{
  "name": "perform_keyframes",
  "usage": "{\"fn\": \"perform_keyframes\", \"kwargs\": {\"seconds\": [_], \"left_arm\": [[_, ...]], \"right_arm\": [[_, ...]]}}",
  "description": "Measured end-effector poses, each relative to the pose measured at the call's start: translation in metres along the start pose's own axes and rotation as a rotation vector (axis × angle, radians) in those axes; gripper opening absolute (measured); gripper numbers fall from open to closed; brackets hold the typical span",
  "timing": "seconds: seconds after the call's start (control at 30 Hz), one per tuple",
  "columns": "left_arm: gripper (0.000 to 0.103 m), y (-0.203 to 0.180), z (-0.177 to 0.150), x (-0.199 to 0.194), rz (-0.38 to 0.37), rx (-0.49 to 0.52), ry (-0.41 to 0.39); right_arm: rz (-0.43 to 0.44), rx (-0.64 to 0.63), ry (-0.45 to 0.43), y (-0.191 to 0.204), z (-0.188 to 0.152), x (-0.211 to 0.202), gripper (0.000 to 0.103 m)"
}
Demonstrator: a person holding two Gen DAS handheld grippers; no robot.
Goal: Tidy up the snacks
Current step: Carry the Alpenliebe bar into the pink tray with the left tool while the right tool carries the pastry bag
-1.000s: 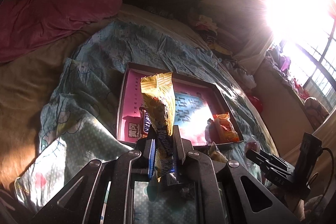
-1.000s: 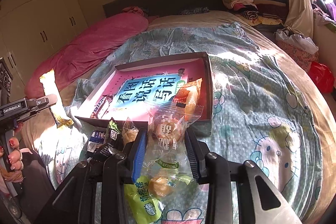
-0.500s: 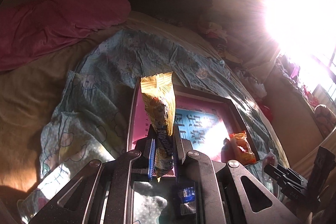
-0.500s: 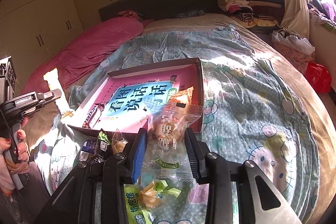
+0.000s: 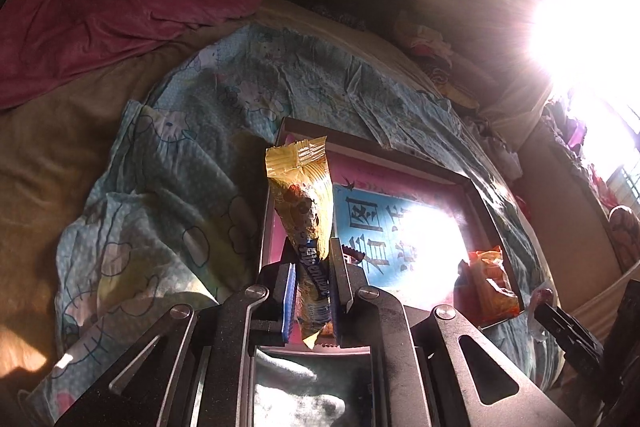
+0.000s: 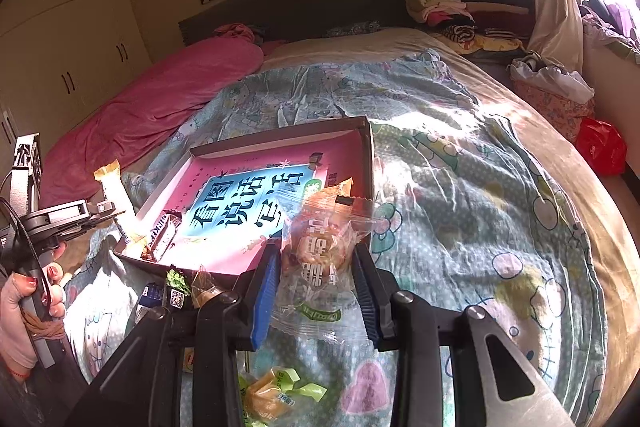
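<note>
My left gripper [image 5: 311, 287] is shut on a long yellow snack packet [image 5: 303, 203] that stands up over the left end of the pink shallow box [image 5: 472, 183]. From the right wrist view the left gripper [image 6: 108, 209] and its packet [image 6: 114, 189] hang at the box's left wall [image 6: 160, 193]. My right gripper [image 6: 316, 267] is shut on a clear-wrapped pastry [image 6: 320, 247], held just above the box's near right corner. A Snickers bar [image 6: 162, 237] and an orange packet [image 6: 334, 189] lie inside the box.
The box lies on a Hello Kitty quilt [image 6: 460, 187] on a bed. Loose snacks [image 6: 272, 391] and small packets [image 6: 176, 291] lie on the quilt in front of the box. A pink blanket [image 6: 160, 99] lies at the far left. Sun glare [image 5: 580, 15] washes out the window side.
My left gripper has carried the yellow packet forward and right, over the box's left end. My right gripper has lifted the pastry and moved it toward the box's near right corner.
</note>
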State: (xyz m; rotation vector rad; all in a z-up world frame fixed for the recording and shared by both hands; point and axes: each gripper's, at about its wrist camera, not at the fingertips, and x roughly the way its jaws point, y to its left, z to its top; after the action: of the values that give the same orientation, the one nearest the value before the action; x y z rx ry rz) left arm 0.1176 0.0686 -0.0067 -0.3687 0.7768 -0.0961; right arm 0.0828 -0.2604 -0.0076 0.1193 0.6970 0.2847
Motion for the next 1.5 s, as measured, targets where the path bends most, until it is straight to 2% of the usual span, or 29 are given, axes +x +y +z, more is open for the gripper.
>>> {"fn": "perform_keyframes", "kwargs": {"seconds": [0.3, 0.7, 1.1, 1.5], "left_arm": [[0.014, -0.006, -0.004, 0.01, 0.004, 0.032, 0.024], [0.014, -0.023, -0.013, 0.016, -0.048, 0.066, 0.06], [0.014, -0.04, -0.019, 0.021, -0.076, 0.094, 0.086], [0.014, -0.052, -0.022, 0.027, -0.069, 0.113, 0.113]], "right_arm": [[-0.021, 0.002, 0.002, -0.005, 0.007, 0.012, 0.037], [-0.034, -0.02, 0.021, -0.005, 0.012, 0.032, 0.037], [0.003, -0.038, 0.032, 0.001, 0.012, 0.043, 0.037], [-0.016, -0.063, 0.032, 0.005, 0.009, 0.044, 0.038]]}}
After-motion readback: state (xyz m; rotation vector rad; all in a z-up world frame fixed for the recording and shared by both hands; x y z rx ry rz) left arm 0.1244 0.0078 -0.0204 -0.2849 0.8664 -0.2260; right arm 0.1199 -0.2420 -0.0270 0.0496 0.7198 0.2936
